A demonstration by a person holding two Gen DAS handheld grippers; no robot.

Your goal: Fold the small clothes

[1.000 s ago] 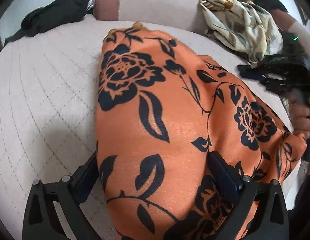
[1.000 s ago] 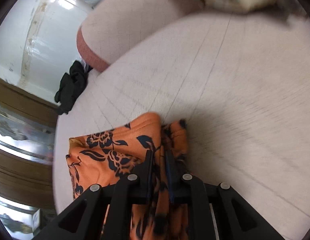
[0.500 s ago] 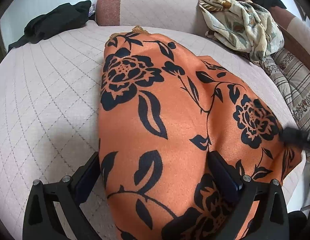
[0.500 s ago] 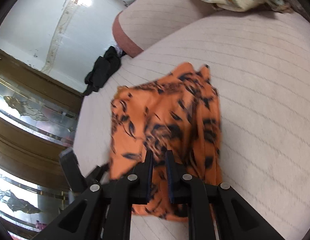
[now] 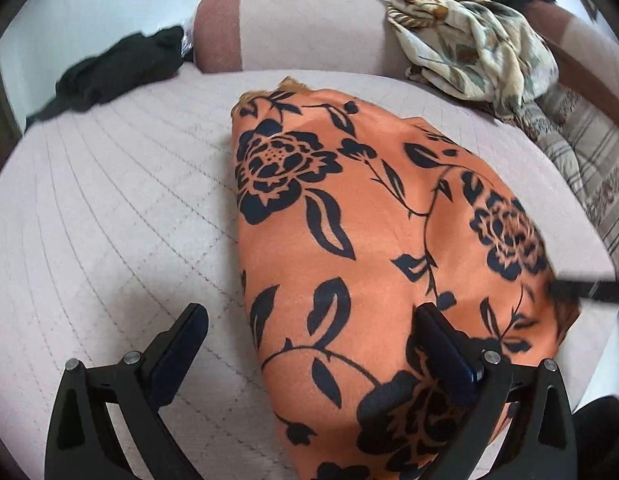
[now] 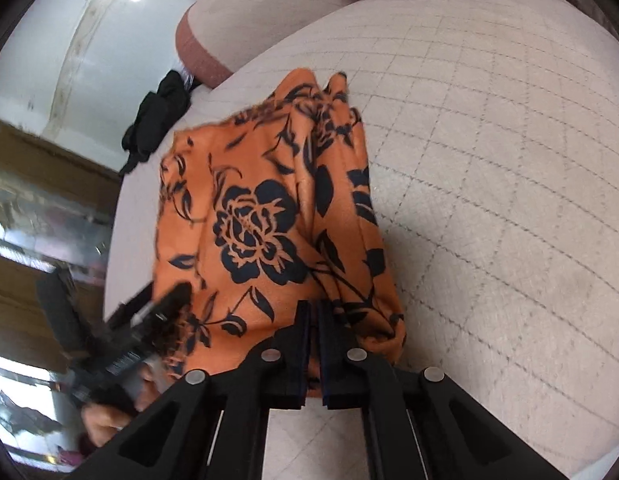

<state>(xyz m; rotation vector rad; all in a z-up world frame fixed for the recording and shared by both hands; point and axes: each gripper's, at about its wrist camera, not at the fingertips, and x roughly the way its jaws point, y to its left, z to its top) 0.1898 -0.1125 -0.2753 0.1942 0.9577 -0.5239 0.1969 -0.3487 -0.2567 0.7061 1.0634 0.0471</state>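
The orange cloth (image 5: 349, 240) with dark blue flowers lies on the pale quilted bed (image 5: 109, 220), spread from the middle toward the near right edge. In the left wrist view its left edge runs straight from 12 o'clock down to 6, and its far corner stops short of the bolster (image 5: 301, 28). The bed's right edge drops away just past the cloth at 3 o'clock.

The left gripper (image 5: 313, 348) stands wide open: its right finger rests on the cloth, its left finger sits over bare quilt beside the cloth's edge. The right gripper (image 6: 314, 344) is clamped tight on the cloth's near hem, with bunched folds running away from it toward 12 o'clock. In the left view it shows only as a blurred dark bar at 3 o'clock.

To the left of the cloth, from 7 to 10 o'clock, the quilt is bare; in the right wrist view it is bare from 1 to 4 o'clock.

A black garment (image 5: 117, 72) lies at 10 o'clock by the bolster's end. A cream patterned scarf (image 5: 469, 44) is heaped at 1 o'clock, with a striped fabric (image 5: 581, 160) below it at 2.

I can read no writing or labels anywhere.
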